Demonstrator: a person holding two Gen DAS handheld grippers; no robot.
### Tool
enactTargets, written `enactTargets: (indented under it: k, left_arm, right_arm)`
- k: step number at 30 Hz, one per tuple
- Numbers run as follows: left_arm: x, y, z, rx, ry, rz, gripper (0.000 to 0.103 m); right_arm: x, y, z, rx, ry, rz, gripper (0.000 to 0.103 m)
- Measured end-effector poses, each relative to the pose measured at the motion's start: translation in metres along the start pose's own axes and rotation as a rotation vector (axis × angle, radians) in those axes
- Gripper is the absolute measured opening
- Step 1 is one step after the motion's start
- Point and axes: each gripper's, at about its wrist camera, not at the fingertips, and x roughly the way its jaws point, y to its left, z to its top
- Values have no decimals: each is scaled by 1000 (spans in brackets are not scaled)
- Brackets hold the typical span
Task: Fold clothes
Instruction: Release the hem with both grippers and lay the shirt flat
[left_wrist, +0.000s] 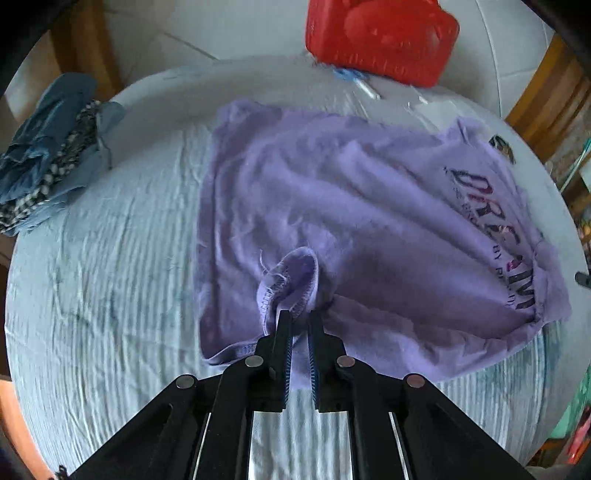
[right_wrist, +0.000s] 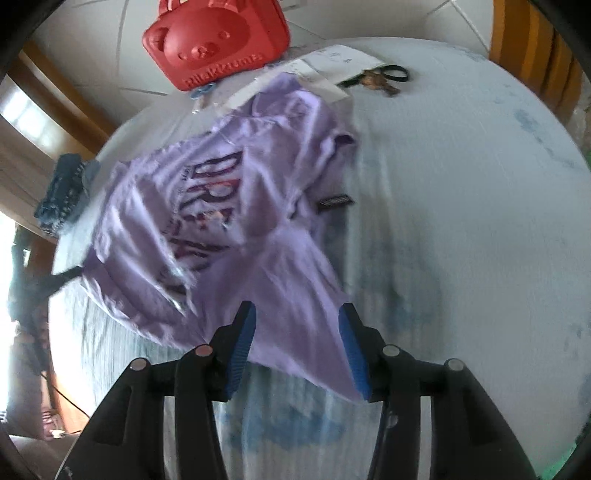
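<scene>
Left tongs (left_wrist: 298, 314) pinch lilac shirt (left_wrist: 332, 206) hem; right tongs (right_wrist: 297, 312) spread.

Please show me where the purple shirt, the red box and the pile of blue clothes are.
purple shirt (left_wrist: 332, 192): left wrist view, middle of the fabric.
red box (right_wrist: 214, 40): right wrist view, bear face on the front.
pile of blue clothes (left_wrist: 48, 147): left wrist view, top of the heap.

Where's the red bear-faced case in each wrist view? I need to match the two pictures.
Left wrist: red case at top edge, right of centre, beyond the purple T-shirt.
Right wrist: red case at top edge, left of centre, bear face visible.
Shared landmark: the folded blue clothes pile, far left in both.
</scene>
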Motion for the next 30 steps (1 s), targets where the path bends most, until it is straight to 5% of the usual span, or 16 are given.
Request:
enactTargets:
  k: [2, 5, 7, 8, 9, 10, 14, 16, 19, 21, 23, 30]
  left_arm:
    - [8, 3, 1, -4, 25, 8, 9]
    - [19, 11, 1, -36, 35, 57, 9]
    - [18, 19, 1, -81, 23, 85, 8]
    - [16, 24, 1, -99, 12, 119, 8]
    - [15, 29, 1, -109, 4, 174, 8]
    - [16, 34, 1, -117, 9, 210, 7]
    - [20, 52, 3, -149, 43, 215, 8]
    - [9, 53, 9, -154, 18, 148, 9]
    - [-10, 47, 22, -148, -21, 27, 15]
    - [-19, 40, 26, -113, -32, -13, 36]
    - [-25, 29, 25, -62, -46, -28, 63]
    - [12, 11, 20, -3, 1, -1, 64]
  right_arm:
    - [8, 6, 9, -17, -10, -8, 48]
    - [24, 10, 24, -24, -21, -29, 73]
    - [36, 13, 32, -48, -10, -31, 74]
    - [42, 16, 34, -70, 3, -42, 64]
    - [49, 21, 36, -105, 22, -87, 32]
    - [53, 21, 37, -122, 31, -144, 18]
    - [66, -9, 50, -38, 49, -236, 14]
    - [59, -18, 56, -9, 25, -226, 14]
    - [35, -18, 67, -1, -37, -145, 36]
    - [23, -15, 69, 1, -50, -94, 72]
    - [18, -11, 66, -14, -54, -66, 75]
    - [31, -15, 44, 9, -17, -63, 75]
